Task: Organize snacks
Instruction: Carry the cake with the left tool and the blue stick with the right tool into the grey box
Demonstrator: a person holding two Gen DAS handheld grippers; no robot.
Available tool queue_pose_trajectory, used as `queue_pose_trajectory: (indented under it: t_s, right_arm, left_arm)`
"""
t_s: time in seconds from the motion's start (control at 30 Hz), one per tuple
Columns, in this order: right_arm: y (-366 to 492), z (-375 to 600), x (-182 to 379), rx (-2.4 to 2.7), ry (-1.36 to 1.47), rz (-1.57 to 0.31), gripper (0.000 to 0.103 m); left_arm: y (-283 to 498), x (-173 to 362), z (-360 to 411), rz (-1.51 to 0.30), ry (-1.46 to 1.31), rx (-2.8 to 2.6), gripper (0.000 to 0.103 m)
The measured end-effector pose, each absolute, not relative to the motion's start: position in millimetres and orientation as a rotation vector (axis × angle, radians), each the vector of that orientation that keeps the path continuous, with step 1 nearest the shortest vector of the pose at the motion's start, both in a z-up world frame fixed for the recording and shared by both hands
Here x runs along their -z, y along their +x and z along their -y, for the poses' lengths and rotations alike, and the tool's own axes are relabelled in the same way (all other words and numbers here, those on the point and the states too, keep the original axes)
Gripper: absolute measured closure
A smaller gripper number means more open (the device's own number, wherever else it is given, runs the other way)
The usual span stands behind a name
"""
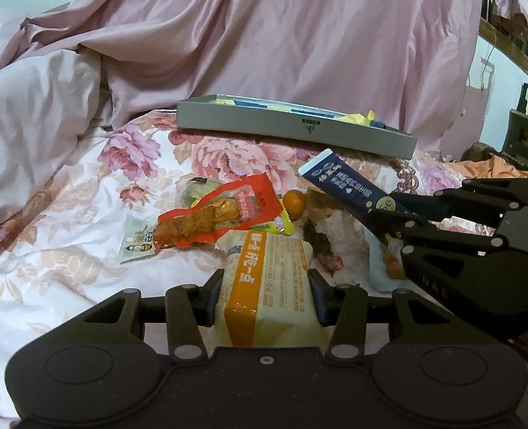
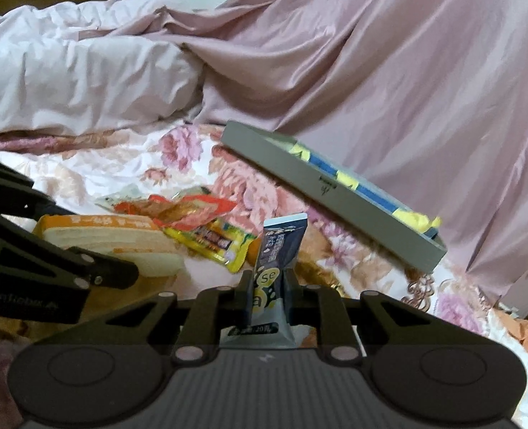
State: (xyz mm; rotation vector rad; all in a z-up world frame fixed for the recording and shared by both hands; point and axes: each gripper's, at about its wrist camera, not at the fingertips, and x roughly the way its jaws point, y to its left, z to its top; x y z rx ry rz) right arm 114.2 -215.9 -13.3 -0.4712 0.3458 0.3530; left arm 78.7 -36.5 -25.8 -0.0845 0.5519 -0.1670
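left gripper [image 1: 265, 291]: matte black body, two round raised discs on its wide base, angled link bars with triangular cut-outs
fingers [image 1: 212, 295]: black with blue pads on the inner faces
fasteners: silver round rivet heads at each link joint, one small screw at the base centre
right gripper [image 2: 269, 296]: same black build, ribbed grey centre plate bearing a small mark
lettering: faint pale lettering along the side of each gripper, too blurred to read

Ahead of you the snack pile [image 1: 228, 214] crowds the bedspread [image 1: 67, 250] before the grey tray [image 1: 292, 127]. Left of the pile the bedspread lies bare. The pink quilt [image 1: 282, 35] walls off the back.
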Motion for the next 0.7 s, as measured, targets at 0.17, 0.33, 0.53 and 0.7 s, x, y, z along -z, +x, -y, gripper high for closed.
queue_pose_trajectory:
  t_s: [0.17, 0.33, 0.53, 0.7]
  right_arm:
    - [115.9, 223.7, 7.5, -0.340, -0.438, -0.323, 0.085]
    - [115.1, 229.6, 1.6, -0.333, -0.423, -0.289, 0.085]
    - [111.0, 241.6, -10.4, -0.295, -0.405, -0.225, 0.085]
    - [120.9, 253.4, -21.4, -0.248, -0.376, -0.184, 0.085]
  left_arm:
    - [74.7, 20.2, 43.2, -0.549, -0.070, 0.182, 0.054]
    - [73.1, 12.1, 48.5, -0.536, -0.075, 0.196, 0.054]
    - [72.4, -4.5, 54.6, -0.468, -0.096, 0.222, 0.054]
    - [91.5, -21.6, 62.3, -0.421, -0.106, 0.207, 0.054]
